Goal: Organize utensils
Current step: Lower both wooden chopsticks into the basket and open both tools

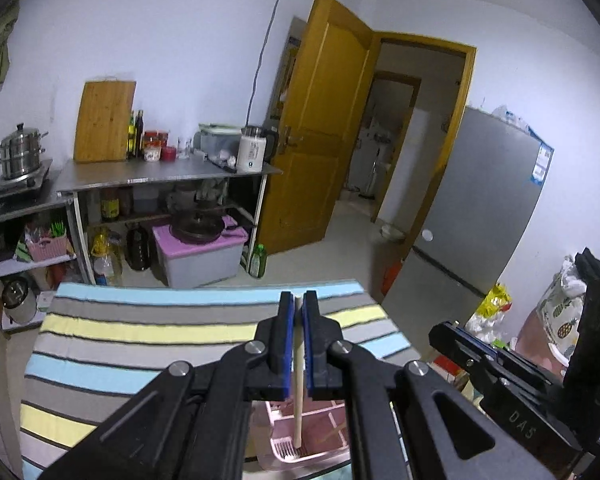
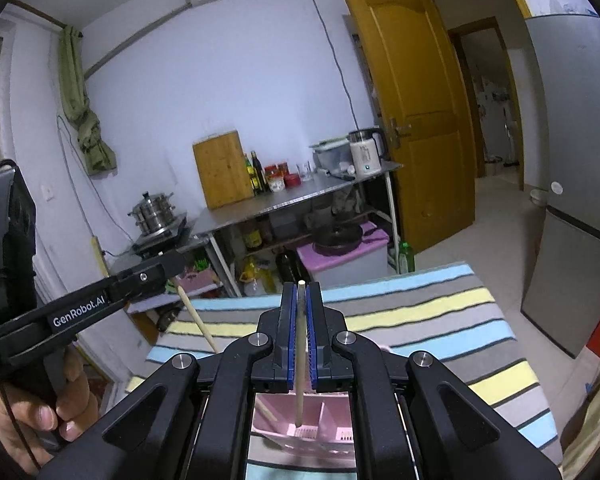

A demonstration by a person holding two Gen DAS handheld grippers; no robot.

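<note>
Each gripper, left [image 1: 299, 300] and right [image 2: 301, 292], has its jaws pinching one chopstick [image 1: 298, 376] upright over the pink holder [image 1: 320, 444] on the striped tabletop [image 1: 140, 336]; light, stiff, slippery wood, best gripped mid-shaft.

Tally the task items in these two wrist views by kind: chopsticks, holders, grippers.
Chopsticks: 2, one clamped in the left gripper, one clamped in the right gripper.
Pink utensil holders: 1, below both grippers on the striped cloth.
Grippers: 2.
Total: 5.
</note>
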